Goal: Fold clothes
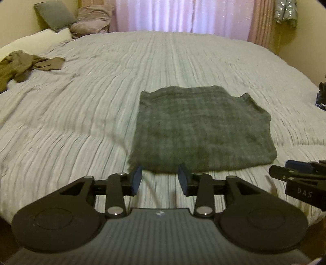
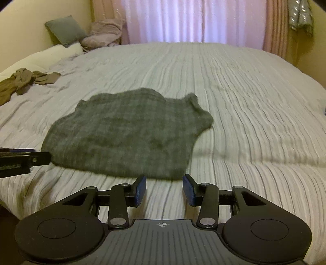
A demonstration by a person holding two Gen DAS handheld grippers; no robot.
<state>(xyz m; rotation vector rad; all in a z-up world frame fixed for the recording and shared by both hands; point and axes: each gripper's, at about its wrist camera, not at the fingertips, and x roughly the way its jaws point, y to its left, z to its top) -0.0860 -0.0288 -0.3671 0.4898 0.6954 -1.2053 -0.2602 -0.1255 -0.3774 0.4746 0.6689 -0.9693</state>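
Observation:
A dark grey knitted garment (image 1: 201, 130) lies folded into a rough rectangle on the bed (image 1: 101, 102); the right wrist view shows the same garment (image 2: 126, 134) left of centre. My left gripper (image 1: 160, 178) is open, its blue pads just short of the garment's near edge, nothing between them. My right gripper (image 2: 164, 188) is open too, hovering at the garment's near right corner, empty. The right gripper's fingers (image 1: 295, 173) show at the right edge of the left wrist view, and the left gripper's finger (image 2: 24, 159) shows at the left edge of the right wrist view.
A crumpled olive-brown garment (image 1: 24, 67) lies at the bed's far left. Pillows (image 1: 55, 14) and a pink blanket (image 1: 93, 20) are piled at the headboard corner. Pink curtains (image 1: 183, 14) hang behind the bed. The striped bedspread (image 2: 254, 102) stretches wide to the right.

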